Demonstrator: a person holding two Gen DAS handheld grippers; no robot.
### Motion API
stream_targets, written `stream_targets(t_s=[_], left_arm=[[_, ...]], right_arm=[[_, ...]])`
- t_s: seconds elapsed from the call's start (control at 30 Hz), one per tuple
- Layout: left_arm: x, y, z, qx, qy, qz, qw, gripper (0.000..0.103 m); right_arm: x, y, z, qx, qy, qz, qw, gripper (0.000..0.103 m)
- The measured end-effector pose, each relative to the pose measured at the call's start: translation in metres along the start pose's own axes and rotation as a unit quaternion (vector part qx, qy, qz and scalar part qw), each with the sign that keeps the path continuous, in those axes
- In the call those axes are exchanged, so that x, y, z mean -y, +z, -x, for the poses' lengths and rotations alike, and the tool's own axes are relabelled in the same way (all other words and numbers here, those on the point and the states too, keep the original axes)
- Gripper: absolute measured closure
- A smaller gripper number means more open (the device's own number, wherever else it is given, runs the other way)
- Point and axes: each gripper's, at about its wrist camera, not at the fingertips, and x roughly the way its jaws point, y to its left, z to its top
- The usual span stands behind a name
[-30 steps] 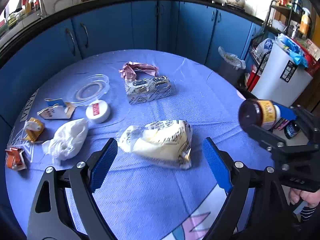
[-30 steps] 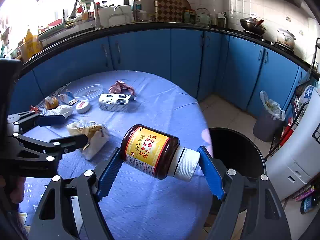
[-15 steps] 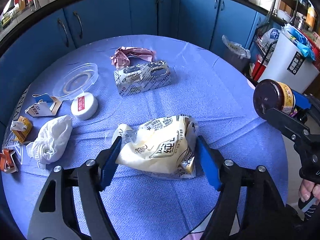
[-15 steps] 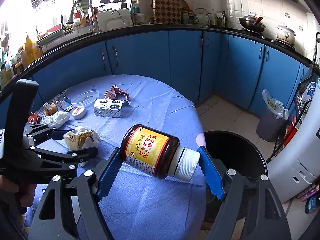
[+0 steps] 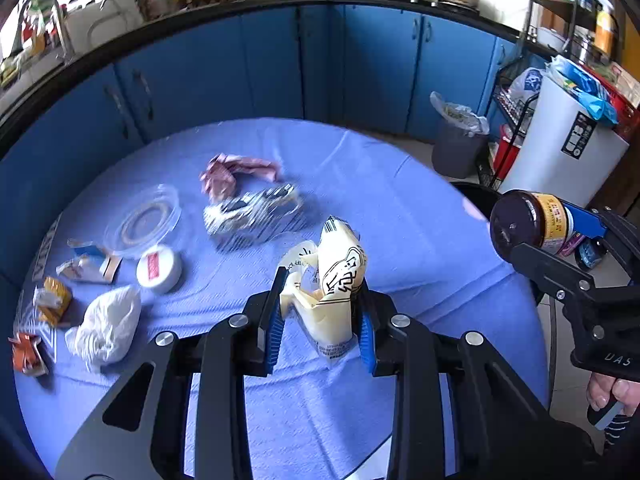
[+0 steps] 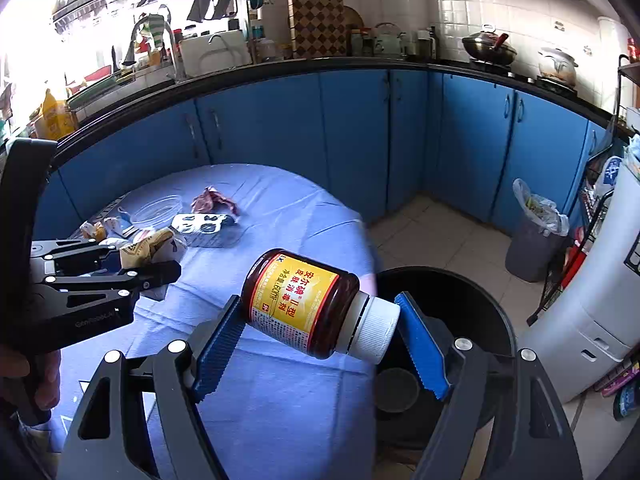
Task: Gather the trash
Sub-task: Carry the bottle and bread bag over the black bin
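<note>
My left gripper (image 5: 322,280) is closing its jaws on a cream printed food wrapper (image 5: 340,264). Both blue pads press its sides, and it stands crumpled and upright between them, just above the blue tablecloth (image 5: 400,216). The right wrist view shows this wrapper (image 6: 148,246) at the left. My right gripper (image 6: 320,304) is shut on a brown bottle (image 6: 296,300) with a yellow label and a white cap. It holds the bottle end to end, over the table's right edge. A black bin (image 6: 460,292) stands open just beyond and below the bottle.
More trash lies on the left of the table: a white crumpled bag (image 5: 108,324), a round white lid (image 5: 158,270), a clear plastic lid (image 5: 142,220), a silver packet (image 5: 252,216) and a pink wrapper (image 5: 236,172). A grey lined bin (image 5: 456,140) stands by the blue cabinets.
The left jaws came in from wide apart around the flat wrapper to squeezing it upright. The right gripper with the bottle drifted a little towards the black bin.
</note>
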Motion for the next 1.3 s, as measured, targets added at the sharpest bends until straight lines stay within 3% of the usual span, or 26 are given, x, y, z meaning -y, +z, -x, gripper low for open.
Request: stream_targets(t_s=[0.67,1.3], left_arm=[[0.067,0.048,-0.004,0.031,-0.034,-0.06,0.9971,0.071],[0.098,0.078,-0.017,0.039,-0.045,-0.089,0.9943,0.071]], right_arm=[[0.056,0.008,0.013,0.022,-0.045,-0.029,0.998,0.029],[0.09,0.024,0.003,0.037,-0.083,-0.032,0.995,0.029]])
